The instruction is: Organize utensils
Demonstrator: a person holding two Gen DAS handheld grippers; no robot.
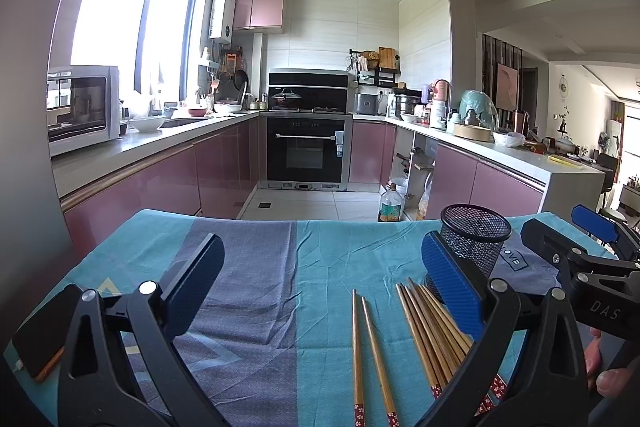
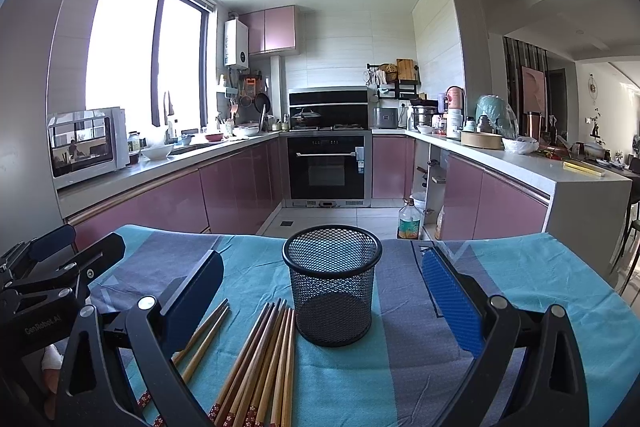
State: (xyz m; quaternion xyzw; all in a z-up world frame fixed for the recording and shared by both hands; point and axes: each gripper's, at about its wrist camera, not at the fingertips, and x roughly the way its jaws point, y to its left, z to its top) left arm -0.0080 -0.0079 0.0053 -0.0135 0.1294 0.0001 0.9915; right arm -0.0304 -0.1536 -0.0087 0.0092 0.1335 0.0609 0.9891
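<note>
Both the left gripper and right gripper hung wide apart and empty, so loading the cup ahead first needed pinching chopsticks below.

The mesh cup at frame centre is black wire mesh — matt metal with a smooth solid rim. The chopsticks at lower centre look like bare wood or bamboo, satin-smooth, with red patterned ends. Under them the tablecloth is woven cloth, matt and lightly creased. The right gripper is matt black plastic with bright metal pivots; its right-hand finger pad is blue and finely textured. At mid-frame, the pink cabinet fronts are glossy — the oven door is dark glass.
</note>
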